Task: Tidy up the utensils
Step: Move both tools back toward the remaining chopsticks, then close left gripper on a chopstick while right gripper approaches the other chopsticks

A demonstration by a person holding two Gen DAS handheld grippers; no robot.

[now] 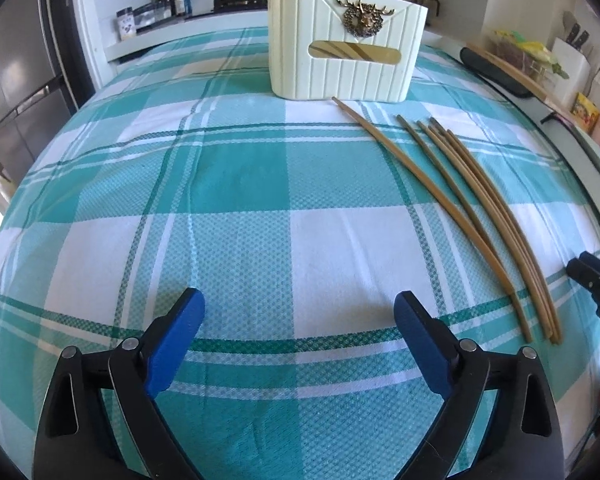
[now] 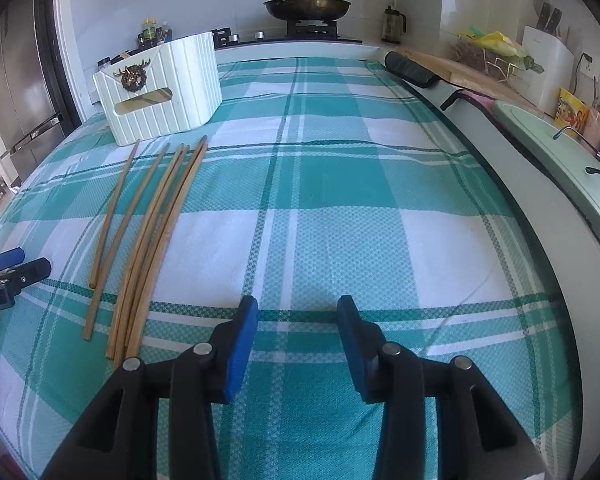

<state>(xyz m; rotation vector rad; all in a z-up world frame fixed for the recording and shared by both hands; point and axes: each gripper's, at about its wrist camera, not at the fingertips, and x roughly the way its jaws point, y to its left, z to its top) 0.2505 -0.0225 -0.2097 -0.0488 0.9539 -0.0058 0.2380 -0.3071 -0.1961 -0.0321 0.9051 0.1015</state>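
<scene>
Several wooden chopsticks (image 1: pixel 476 216) lie side by side on a teal and white checked cloth (image 1: pixel 236 184), just in front of a cream holder box (image 1: pixel 346 42) with a brass deer badge; more chopsticks show through its slot. My left gripper (image 1: pixel 298 302) is open and empty, above the cloth to the left of the chopsticks. In the right wrist view the chopsticks (image 2: pixel 148 236) lie at the left and the box (image 2: pixel 160 88) at the far left. My right gripper (image 2: pixel 296 306) is open and empty, to the right of the chopsticks.
A stove with a lidded pan (image 2: pixel 306 6) stands at the back. A counter with a cutting board (image 2: pixel 452 66), knife block (image 2: pixel 546 68) and packets runs along the right edge. A steel fridge (image 2: pixel 16 92) is at the left. Spice bottles (image 1: pixel 168 0) stand behind the box.
</scene>
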